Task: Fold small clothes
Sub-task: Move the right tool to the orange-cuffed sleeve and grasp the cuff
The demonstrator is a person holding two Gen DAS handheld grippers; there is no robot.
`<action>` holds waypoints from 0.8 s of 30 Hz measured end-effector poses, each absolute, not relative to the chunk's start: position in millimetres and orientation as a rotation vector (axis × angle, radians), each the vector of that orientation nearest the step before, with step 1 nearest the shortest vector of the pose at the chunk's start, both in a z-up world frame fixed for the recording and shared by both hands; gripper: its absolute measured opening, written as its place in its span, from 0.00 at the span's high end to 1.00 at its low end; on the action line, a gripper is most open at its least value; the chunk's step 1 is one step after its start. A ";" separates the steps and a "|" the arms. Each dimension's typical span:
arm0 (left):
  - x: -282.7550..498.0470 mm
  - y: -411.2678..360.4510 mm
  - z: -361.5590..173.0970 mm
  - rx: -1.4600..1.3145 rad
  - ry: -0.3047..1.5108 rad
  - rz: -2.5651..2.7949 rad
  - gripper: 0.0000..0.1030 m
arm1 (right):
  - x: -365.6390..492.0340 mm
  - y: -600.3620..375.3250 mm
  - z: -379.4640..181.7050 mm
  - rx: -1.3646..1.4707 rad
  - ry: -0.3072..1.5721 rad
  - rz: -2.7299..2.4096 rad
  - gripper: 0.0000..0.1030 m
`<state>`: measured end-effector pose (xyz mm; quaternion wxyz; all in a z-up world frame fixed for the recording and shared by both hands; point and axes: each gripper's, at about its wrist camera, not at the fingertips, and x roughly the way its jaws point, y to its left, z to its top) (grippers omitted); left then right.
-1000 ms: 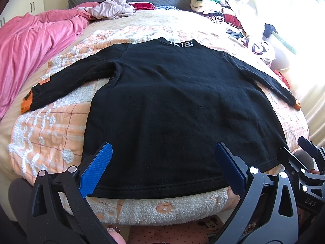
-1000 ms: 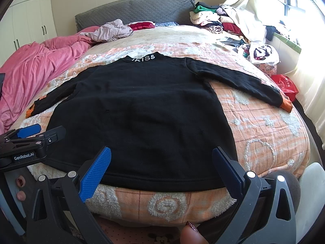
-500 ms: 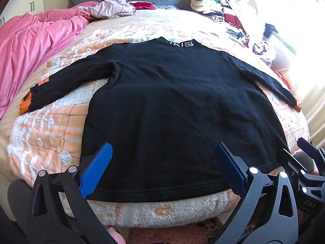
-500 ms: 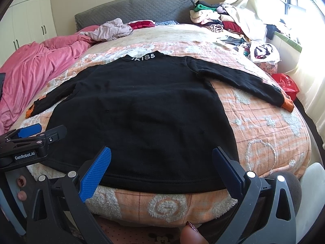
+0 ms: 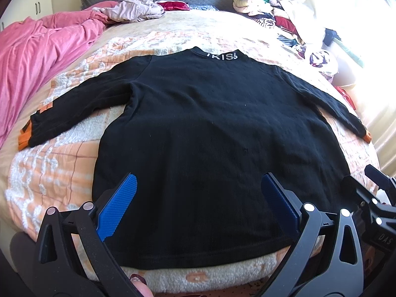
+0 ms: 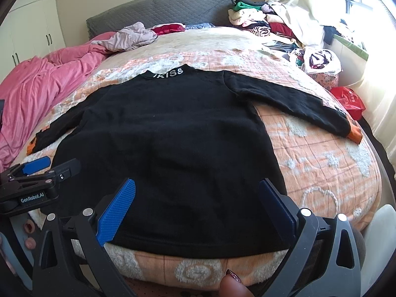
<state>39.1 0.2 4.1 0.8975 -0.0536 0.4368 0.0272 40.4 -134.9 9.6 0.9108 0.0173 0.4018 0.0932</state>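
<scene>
The black sweater (image 5: 210,133) lies flat and face down on the orange quilt (image 6: 321,158), its long axis running straight away from both grippers: hem nearest, lettered collar (image 6: 168,73) farthest, 2 sleeves spread sideways. The left gripper (image 5: 198,198) hangs above the hem with fingers spread wide, gripping nothing; the right gripper (image 6: 196,198) is likewise splayed and empty over the hem's right part. The left sleeve (image 5: 81,109) reaches toward the pink blanket (image 5: 37,57), the right sleeve (image 6: 297,106) toward the window side, so each gripper probably takes its own side first.
</scene>
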 end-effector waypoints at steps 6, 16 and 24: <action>58.5 6.2 6.4 -0.121 0.913 0.062 0.08 | 65.3 -138.5 19.4 0.045 0.814 0.173 0.04; 91.8 5.7 18.3 -0.131 0.900 0.059 0.08 | 107.9 -140.1 37.6 0.074 0.788 0.160 0.04; 121.1 6.9 34.0 -0.139 0.878 0.050 0.08 | 143.1 -151.2 56.0 0.122 0.763 0.140 0.04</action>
